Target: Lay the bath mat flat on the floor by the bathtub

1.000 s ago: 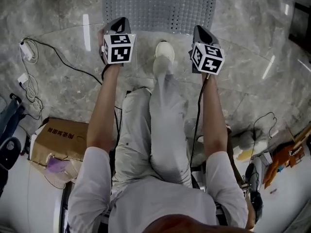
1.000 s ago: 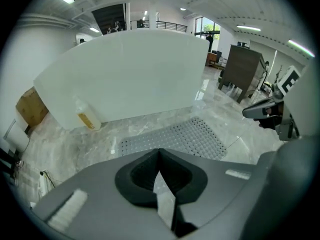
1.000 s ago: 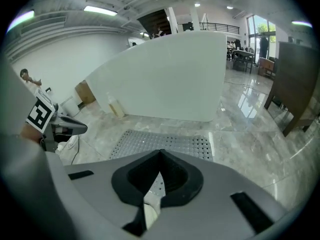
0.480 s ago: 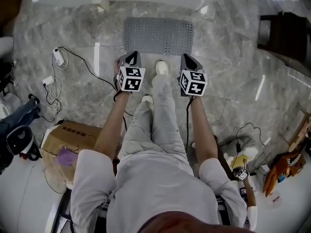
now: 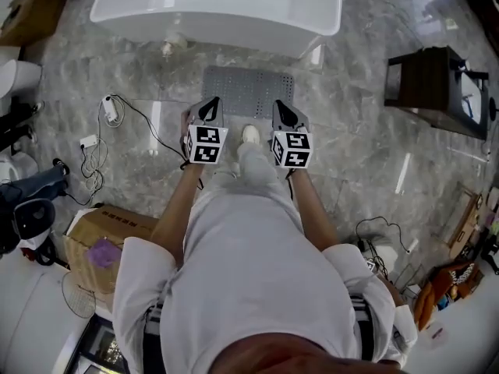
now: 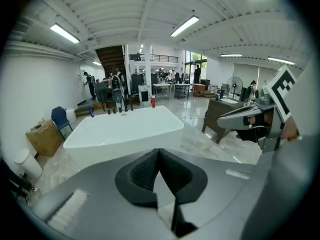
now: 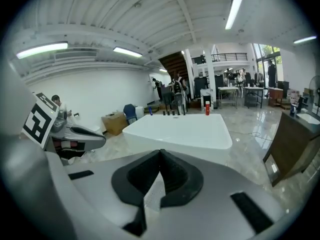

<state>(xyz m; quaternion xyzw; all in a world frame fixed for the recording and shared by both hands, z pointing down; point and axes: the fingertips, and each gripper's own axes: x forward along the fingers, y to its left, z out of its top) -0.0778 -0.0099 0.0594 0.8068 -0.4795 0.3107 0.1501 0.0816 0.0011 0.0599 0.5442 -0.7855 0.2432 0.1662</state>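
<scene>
Bath mat (image 5: 248, 90), a grey rectangular rubber sheet dotted with small holes, lies flat on the grey marble floor (image 5: 351, 154) by the long white bathtub (image 5: 218, 10), with a narrow strip of floor between them. At far left a brown cardboard box (image 5: 109, 232) sits on the floor, with white cables and a plug (image 5: 109, 109) beyond it. The left gripper (image 5: 209, 104) is held up clear of the floor and shows over the mat's near left corner, its jaws pressed together with nothing between them. A white shoe (image 5: 250, 135) stands at the mat's near edge. The right gripper (image 5: 281, 107) shows over the near right corner, its jaws likewise closed and empty. At far right stands a dark wooden cabinet (image 5: 425, 84).
</scene>
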